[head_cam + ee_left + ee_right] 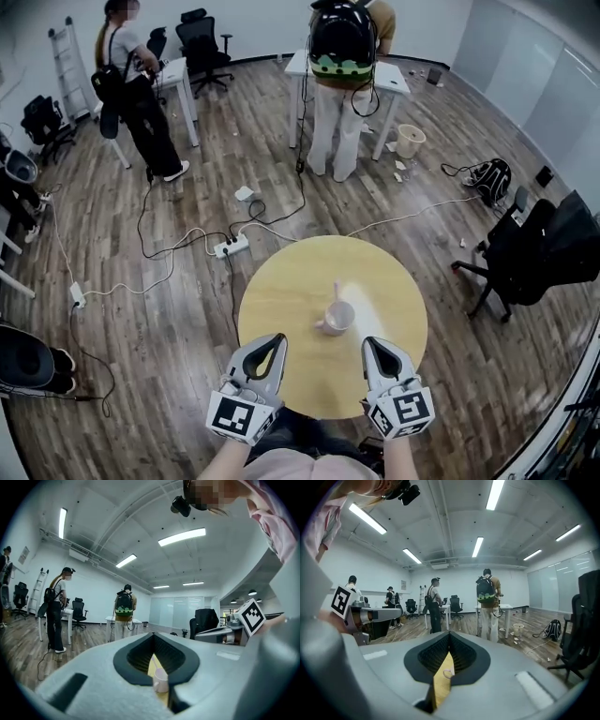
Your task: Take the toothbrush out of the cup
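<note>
Jaws pressed together and empty, left hand-held gripper (pixel 280 337) and right hand-held gripper (pixel 367 342) face the cup (pixel 339 319); its upright toothbrush (pixel 337 290) stands ahead, nearer the right.

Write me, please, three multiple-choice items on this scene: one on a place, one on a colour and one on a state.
1. Where does the cup stand?
A. on the floor
B. near the middle of the round table
C. on a white desk

2. What colour is the top of the round table?
A. light yellow wood
B. black
C. red

3. How is the toothbrush placed?
A. lying flat on the table
B. lying on the floor
C. standing in the cup

Key: 1 B, the head view shows it mid-table; 2 A, the top is pale yellow; 3 C, its handle rises from the cup.
</note>
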A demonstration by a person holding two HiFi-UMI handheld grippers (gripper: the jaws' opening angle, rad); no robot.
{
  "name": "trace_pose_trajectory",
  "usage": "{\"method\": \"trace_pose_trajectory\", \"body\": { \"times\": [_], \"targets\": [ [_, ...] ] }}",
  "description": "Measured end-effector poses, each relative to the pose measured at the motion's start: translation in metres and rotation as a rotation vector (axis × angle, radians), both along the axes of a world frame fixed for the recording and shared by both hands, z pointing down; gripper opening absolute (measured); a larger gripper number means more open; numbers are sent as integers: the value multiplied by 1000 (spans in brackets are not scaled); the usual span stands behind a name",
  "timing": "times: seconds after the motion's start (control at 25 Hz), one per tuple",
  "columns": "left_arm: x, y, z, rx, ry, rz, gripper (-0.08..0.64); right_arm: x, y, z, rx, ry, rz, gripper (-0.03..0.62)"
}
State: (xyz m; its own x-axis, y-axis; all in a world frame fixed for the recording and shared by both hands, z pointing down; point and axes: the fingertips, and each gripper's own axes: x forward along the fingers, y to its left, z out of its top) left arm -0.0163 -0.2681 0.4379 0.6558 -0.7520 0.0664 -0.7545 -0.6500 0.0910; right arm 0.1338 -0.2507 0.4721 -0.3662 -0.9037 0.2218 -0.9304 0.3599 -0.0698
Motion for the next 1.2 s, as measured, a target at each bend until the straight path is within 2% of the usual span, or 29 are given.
{"method": "trace_pose_trajectory", "body": {
  "times": [0.16,0.32,0.4,0.52,0.8,0.92,1.04,1.2],
  "targets": [
    [17,-26,22,-37,-14,22,-6,12,-38,22,-56,-9,5,6],
    [33,-48,36,-43,-17,25,-5,15,-78,49,-129,-5,-37,9],
    [44,-57,39,-22,-4,32,-3,12,-98,64,-175,-11,-72,66],
    [58,-67,45,9,9,57,-3,5,-127,87,-224,-1,-117,98],
    [68,-83,69,-48,19,36,-3,-3,-164,138,-353,4,-162,179],
    [65,-86,76,-68,10,25,-3,-12,-168,152,-398,12,-187,169],
    [60,-86,79,-82,10,10,-3,-18,-167,157,-405,54,-207,84],
    [59,-88,75,-78,17,-3,-3,-17,-164,147,-379,37,-224,69]
  ]
}}
